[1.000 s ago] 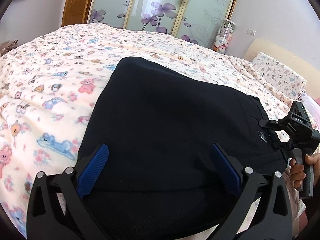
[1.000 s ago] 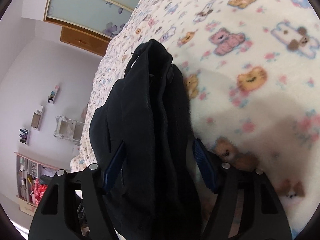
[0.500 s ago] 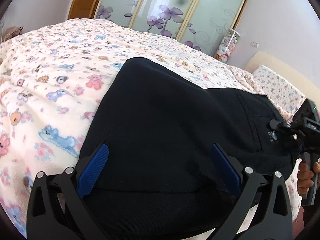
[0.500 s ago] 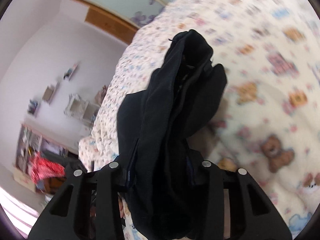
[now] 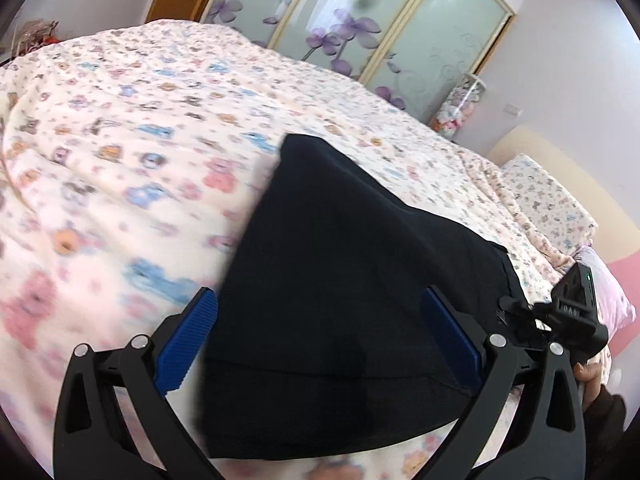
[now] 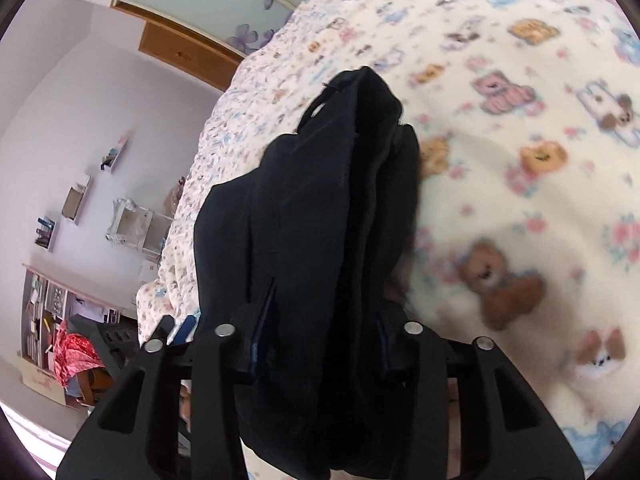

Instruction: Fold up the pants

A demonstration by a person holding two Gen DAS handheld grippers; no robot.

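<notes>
Pants on teddy-print bedspread, right gripper clamping them, left gripper wide.

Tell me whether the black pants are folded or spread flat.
Folded: the black pants show several stacked layers, bunched between the right gripper fingers.

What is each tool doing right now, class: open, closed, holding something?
Left tool: open, fingers spread either side of the black pants, not gripping.
Right tool: closed on the bunched black pants.

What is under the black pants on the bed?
The blanket with cartoon animals lies around and under the pants. The part directly beneath them is covered, so anything there cannot be seen.
</notes>
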